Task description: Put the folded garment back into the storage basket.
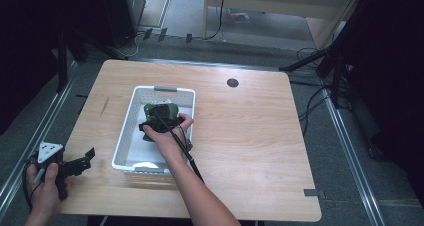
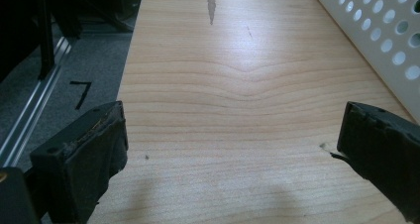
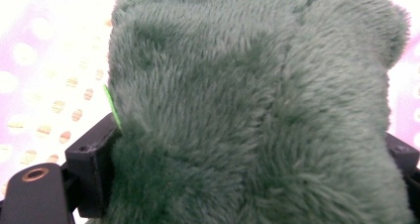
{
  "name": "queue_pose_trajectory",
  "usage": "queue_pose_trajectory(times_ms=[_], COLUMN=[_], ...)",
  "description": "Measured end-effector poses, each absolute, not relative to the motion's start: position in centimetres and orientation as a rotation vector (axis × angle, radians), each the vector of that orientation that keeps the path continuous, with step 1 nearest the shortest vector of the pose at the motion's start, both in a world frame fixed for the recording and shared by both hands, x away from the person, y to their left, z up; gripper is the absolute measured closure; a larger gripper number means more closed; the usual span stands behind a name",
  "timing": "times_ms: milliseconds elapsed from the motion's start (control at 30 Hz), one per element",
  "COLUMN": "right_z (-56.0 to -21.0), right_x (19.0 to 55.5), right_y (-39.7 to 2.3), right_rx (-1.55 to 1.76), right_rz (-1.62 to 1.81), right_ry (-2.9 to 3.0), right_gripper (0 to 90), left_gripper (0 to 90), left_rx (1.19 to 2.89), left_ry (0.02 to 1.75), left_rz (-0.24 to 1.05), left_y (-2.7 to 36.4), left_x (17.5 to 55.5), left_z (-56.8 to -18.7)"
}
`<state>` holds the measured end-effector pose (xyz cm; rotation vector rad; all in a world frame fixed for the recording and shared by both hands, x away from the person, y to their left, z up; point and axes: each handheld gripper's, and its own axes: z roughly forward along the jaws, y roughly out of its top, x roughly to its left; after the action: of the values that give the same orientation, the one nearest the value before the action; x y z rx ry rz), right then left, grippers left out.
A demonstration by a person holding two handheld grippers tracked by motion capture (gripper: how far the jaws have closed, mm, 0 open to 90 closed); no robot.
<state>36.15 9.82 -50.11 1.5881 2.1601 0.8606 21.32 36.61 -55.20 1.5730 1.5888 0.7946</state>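
Right tongs (image 3: pixel 252 149) clamp green plush toy (image 3: pixel 257 105) | left tongs (image 2: pixel 233 154) wide, empty

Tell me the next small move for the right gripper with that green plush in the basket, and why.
Probably lift it straight up a little. The right gripper sits inside the white basket with its fingers on both sides of the green plush toy, so the grasp looks set. The perforated walls are close, so a vertical lift should clear the rim. The left gripper waits open beside the basket.
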Motion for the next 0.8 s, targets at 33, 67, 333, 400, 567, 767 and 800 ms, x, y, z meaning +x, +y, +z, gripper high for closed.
queue_pose_trajectory(times_ms=[33,67,333,400,567,767,800], right_z=[-50.1,-50.2,-50.1,-49.9,-49.4,-48.0,-47.7], right_x=[36.2,36.2,36.4,36.3,36.0,35.2,35.1], right_y=[9.8,9.8,9.7,9.7,9.6,9.3,9.3], right_rx=[1.6,1.607,1.648,1.667,1.651,1.574,1.565], right_rz=[0.86,0.861,0.879,0.902,0.929,0.961,0.966], right_ry=[2.168,2.173,2.221,2.224,2.216,2.184,2.176], right_gripper=[11.3,10.4,1.7,0.0,0.0,0.0,0.0], left_gripper=[0.2,0.2,0.2,0.2,0.2,0.2,0.2], left_rx=[1.573,1.573,1.574,1.575,1.574,1.576,1.575], left_ry=[1.589,1.589,1.588,1.588,1.588,1.588,1.588], left_rz=[0.794,0.794,0.795,0.795,0.794,0.794,0.794], left_y=[36.6,36.6,36.6,36.6,36.6,36.6,36.6], left_x=[21.3,21.3,21.3,21.3,21.3,21.3,21.3], left_z=[-55.2,-55.2,-55.2,-55.2,-55.2,-55.2,-55.2])
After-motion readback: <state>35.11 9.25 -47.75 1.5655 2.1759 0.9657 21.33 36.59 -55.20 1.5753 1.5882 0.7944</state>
